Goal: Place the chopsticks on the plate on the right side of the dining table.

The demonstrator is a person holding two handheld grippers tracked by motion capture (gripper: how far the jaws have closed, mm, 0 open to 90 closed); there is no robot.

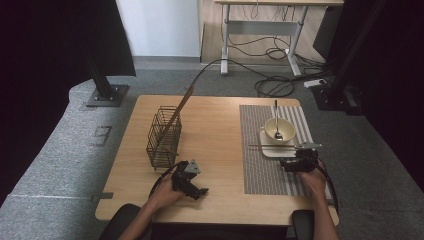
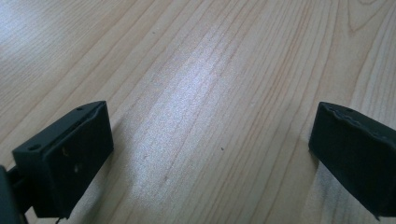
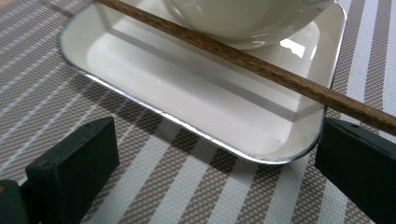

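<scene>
My right gripper (image 1: 295, 161) (image 3: 217, 135) stands open just in front of a white rectangular plate (image 1: 267, 150) (image 3: 187, 93) on the striped placemat (image 1: 260, 170) (image 3: 163, 186). A brown chopstick (image 1: 272, 146) (image 3: 261, 67) lies across the plate, passing over the right jaw, and nothing is gripped. On the plate sits a cream bowl (image 1: 267, 131) (image 3: 243, 18) with a spoon (image 1: 276, 120) in it. My left gripper (image 1: 202, 191) (image 2: 210, 126) is open over bare wood near the table's front edge, holding nothing.
A black wire basket (image 1: 162, 137) stands at the table's left-middle with a second chopstick (image 1: 179, 110) leaning out of it. The wooden table (image 1: 215, 125) ends close behind both hands. A desk and cables lie on the floor beyond.
</scene>
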